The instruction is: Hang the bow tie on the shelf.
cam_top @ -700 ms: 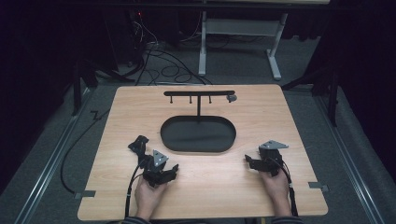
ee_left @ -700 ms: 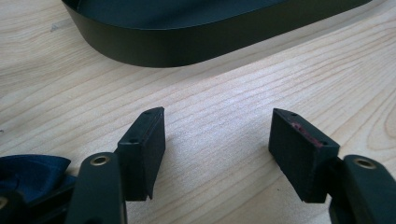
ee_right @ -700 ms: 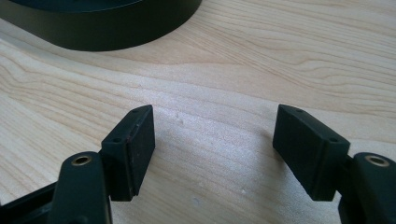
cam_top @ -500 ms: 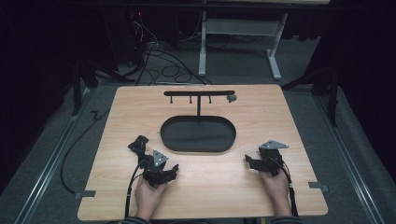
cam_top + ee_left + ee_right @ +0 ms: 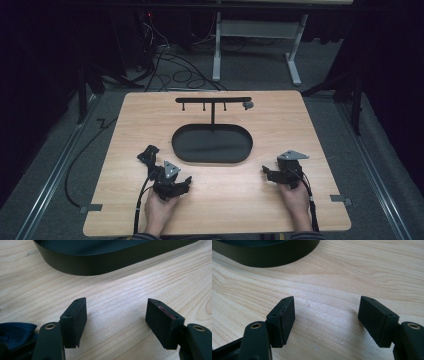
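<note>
A black oval tray (image 5: 212, 157) lies in the middle of the wooden table (image 5: 225, 210). From its far side rises a black T-shaped stand (image 5: 213, 100) with small hooks, and a small grey piece (image 5: 247, 105) hangs at the bar's right end. My left gripper (image 5: 172, 182) rests low on the table in front of the tray's left end. It is open with bare wood between its jaws (image 5: 116, 317). My right gripper (image 5: 270, 174) sits in front of the tray's right end, also open and holding nothing (image 5: 327, 317). The tray's wall (image 5: 100, 263) is just ahead of both.
A small dark object (image 5: 148, 154) lies on the table just left of my left gripper; it appears as dark blue material (image 5: 15, 330) at the left gripper view's bottom left. Cables (image 5: 165, 50) and a white table frame (image 5: 260, 30) are on the floor beyond the table.
</note>
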